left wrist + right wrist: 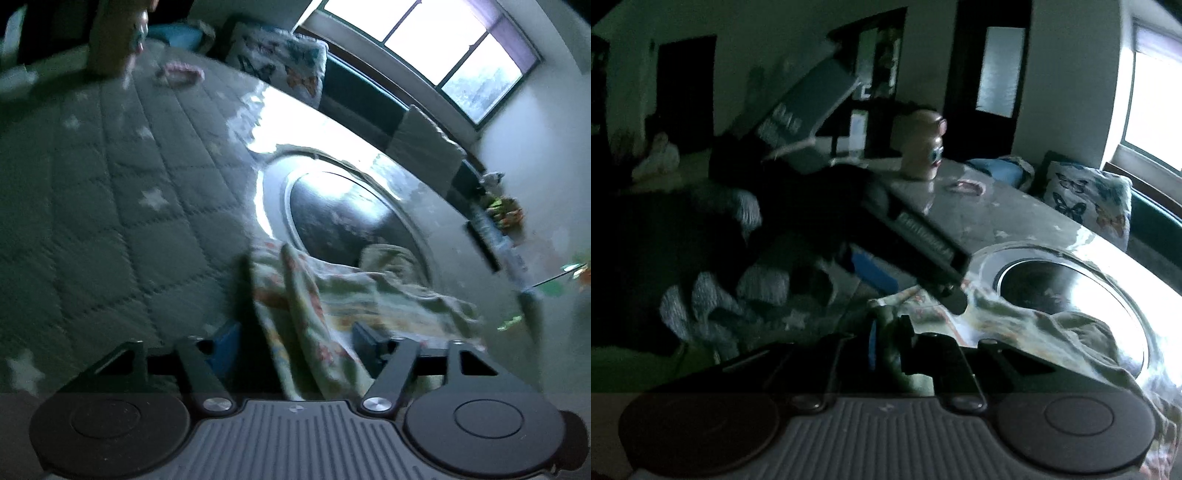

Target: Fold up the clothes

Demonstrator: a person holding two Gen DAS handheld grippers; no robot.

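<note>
A pale floral patterned garment [317,295] lies bunched on the grey quilted table cover. In the left wrist view it runs between the fingers of my left gripper [295,332]; the jaws stand fairly wide, with cloth draped between them, and the grip is unclear. In the right wrist view the same garment [1015,314] spreads to the right, and my right gripper [886,332] is shut on a fold of it. The other gripper [916,243], held by a gloved hand, reaches in from the left above the cloth.
A grey quilted cover with white stars [110,184] lies over the table. A round glossy inset [343,214] sits in the tabletop. A butterfly cushion [284,70], a toy figure [923,144] and a pink ring [177,74] lie at the far end. A window [443,48] glares.
</note>
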